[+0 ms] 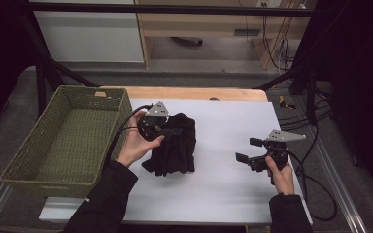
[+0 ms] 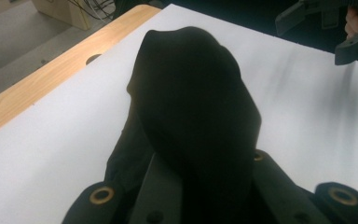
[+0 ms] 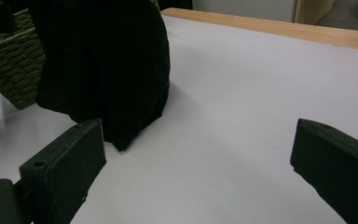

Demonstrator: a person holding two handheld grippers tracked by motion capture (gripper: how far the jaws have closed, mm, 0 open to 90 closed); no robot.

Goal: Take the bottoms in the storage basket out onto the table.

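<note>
At left on the tabletop [image 1: 233,145], the basket [image 1: 68,141] holds nothing. Just beside it, the left gripper [image 1: 172,130] has its jaws pinching the black cloth [image 1: 175,145]. Well apart, the right gripper [image 1: 246,151] hovers, jaws spread.

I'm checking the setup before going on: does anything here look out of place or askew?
Nothing stands out. The black cloth is bunched on the white sheet, pinched in the left tool. The green basket sits level at the table's left, and the right tool stands open, apart from the cloth.
</note>
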